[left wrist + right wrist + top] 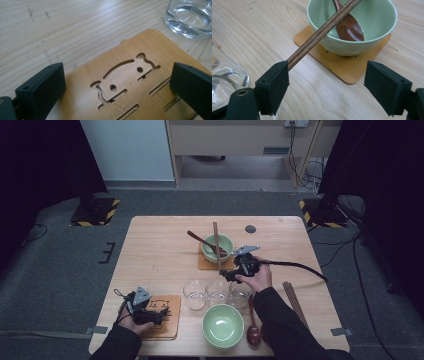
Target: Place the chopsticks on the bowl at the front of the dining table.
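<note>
Text: none is showing legibly | Labels, brands, numbers: none | Signs: black-and-yellow hazard stripes are showing on two floor plates (95, 212) beyond the table | Coaster (130, 82): cut-out pattern, no lettering

Dark sleeves; each black gripper (231, 274) has blocky screw-holed jaws, a grey three-cornered plate and a black cable.

Glossy green glazed bowl (362, 32); dark wooden chopsticks (322, 31); matt bamboo coaster (130, 82); clear glass (190, 17).
</note>
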Demonstrator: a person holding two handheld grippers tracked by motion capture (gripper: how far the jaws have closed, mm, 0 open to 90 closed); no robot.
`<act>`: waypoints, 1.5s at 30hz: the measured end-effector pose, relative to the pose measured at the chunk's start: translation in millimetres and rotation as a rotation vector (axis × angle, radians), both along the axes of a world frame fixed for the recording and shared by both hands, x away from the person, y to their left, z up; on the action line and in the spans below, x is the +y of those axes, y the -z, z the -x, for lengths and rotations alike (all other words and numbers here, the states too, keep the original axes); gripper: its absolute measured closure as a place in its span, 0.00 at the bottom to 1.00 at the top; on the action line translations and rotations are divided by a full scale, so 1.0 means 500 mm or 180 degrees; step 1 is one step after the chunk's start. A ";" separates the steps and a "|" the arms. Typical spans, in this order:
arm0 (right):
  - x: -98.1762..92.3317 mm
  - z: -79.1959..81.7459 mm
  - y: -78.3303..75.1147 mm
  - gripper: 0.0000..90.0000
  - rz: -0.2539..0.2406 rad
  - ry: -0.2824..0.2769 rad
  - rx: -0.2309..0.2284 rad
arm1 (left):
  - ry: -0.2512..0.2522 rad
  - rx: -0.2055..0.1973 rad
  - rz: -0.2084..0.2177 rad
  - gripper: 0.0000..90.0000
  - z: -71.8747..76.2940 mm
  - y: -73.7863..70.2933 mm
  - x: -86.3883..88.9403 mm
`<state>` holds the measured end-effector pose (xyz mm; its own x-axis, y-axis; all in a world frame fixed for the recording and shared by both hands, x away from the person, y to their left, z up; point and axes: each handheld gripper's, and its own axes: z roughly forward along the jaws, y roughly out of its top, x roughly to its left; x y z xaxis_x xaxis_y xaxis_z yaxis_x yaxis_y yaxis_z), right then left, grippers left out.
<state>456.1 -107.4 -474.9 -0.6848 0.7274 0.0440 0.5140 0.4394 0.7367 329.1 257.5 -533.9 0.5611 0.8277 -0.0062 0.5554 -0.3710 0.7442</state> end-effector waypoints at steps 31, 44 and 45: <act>0.002 0.003 0.000 0.22 -0.0086 -0.0065 0.0022 | 0.0001 0.0000 -0.0001 0.00 0.000 0.000 0.000; 0.003 0.007 -0.002 0.22 -0.0153 -0.0136 0.0100 | 0.0000 0.0000 -0.0001 0.00 0.000 0.000 0.000; 0.003 0.006 -0.001 0.22 -0.0141 -0.0131 0.0098 | 0.0000 0.0000 -0.0001 0.00 0.000 0.000 0.000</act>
<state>453.0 -105.9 -474.1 -0.7119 0.6956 0.0971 0.5189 0.4278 0.7401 329.1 257.5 -533.9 0.5611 0.8277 -0.0060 0.5554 -0.3712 0.7441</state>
